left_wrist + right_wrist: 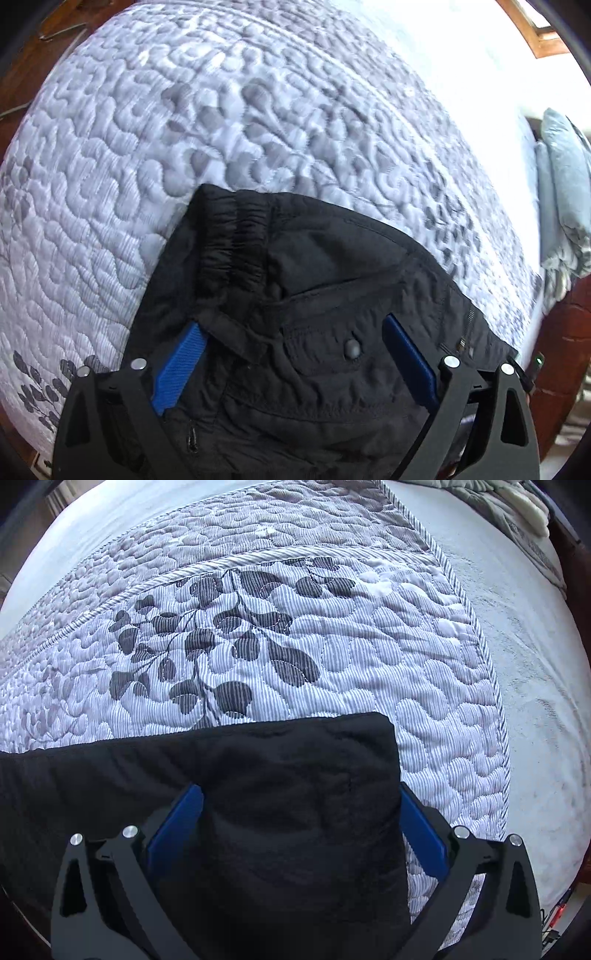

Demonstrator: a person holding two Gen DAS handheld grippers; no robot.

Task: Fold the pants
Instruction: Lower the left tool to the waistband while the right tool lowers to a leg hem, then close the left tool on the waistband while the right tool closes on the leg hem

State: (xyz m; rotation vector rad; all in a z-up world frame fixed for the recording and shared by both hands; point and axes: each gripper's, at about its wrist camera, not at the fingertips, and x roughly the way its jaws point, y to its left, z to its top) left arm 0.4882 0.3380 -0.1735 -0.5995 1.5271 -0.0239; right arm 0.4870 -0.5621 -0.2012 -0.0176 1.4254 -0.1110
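A home bedroom: quilted leaf-print bedspread (pixel 258 646), pillows (pixel 561 177) at its edge.

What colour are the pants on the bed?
Black pants, seen best in the left wrist view, where the waistband shows.

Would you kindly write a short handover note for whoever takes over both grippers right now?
Left gripper: jaws open, straddling the waistband end of the black pants, holding nothing.
Right gripper: jaws open around the pants' other end, where the cloth looks doubled; no grip.
The pants lie on the quilt covering the bed.
Done: apparently one fold, though I cannot confirm it.
Left: close both jaws on the cloth, make the next fold, smooth it.
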